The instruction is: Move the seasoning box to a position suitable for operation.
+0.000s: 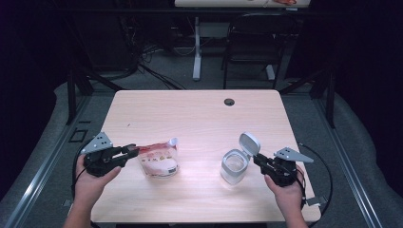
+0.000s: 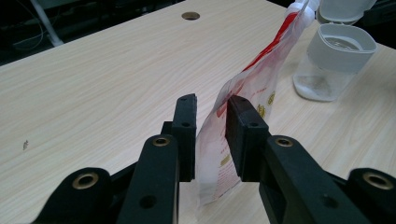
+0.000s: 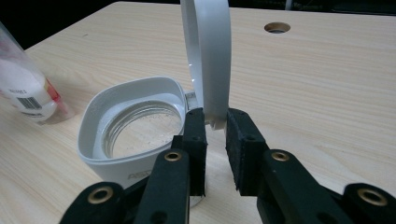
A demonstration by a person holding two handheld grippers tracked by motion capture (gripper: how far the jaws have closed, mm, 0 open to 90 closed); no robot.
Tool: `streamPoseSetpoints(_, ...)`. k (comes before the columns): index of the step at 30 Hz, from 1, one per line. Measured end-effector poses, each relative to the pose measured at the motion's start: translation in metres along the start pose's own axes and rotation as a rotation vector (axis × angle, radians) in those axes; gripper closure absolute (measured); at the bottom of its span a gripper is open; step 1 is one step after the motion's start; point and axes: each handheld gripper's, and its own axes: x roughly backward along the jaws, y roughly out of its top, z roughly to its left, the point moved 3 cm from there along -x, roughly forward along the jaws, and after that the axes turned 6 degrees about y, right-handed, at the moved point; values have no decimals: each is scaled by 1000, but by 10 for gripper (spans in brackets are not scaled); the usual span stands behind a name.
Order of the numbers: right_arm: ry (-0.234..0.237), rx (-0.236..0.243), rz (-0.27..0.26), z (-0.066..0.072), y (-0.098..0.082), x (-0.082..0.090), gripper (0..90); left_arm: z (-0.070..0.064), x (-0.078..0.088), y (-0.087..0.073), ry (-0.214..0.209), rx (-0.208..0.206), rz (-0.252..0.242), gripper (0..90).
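A soft white and red pouch [image 1: 159, 160] with a spout stands on the table [image 1: 190, 114], left of the middle. My left gripper [image 1: 134, 151] is shut on the pouch's left edge; in the left gripper view the film [image 2: 261, 79] fills the gap of the gripper [image 2: 211, 105]. Right of the middle stands a clear jar [image 1: 234, 167] with a white collar and a little white powder inside [image 3: 140, 133]. Its flip lid [image 1: 249, 142] stands upright and open. My right gripper [image 1: 257, 159] is shut on the lid's [image 3: 208, 51] lower edge by the hinge, as the right gripper [image 3: 215, 116] view shows.
A round cable hole [image 1: 229, 101] sits near the table's far edge. Beyond the table are a dark chair [image 1: 252, 42], a white desk leg [image 1: 196, 52] and floor cables. Bare tabletop lies between pouch and jar.
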Motion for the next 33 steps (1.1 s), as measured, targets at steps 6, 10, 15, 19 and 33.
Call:
streamPoseSetpoints(6,-2,19,-19,3,5,17,770,-1,1,0,0,-2,3,739)
streamPoseSetpoints(10,12,23,-23,6,9,25,736,0,0,0,-1,-2,4,740)
streamPoseSetpoints(15,33,43,-26,14,15,30,701,0,0,1,-3,-1,4,739)
streamPoseSetpoints(19,47,62,-27,21,22,33,677,-1,0,1,-7,2,4,737)
streamPoseSetpoints(33,99,116,-55,52,49,28,589,2,-1,0,-18,5,1,736)
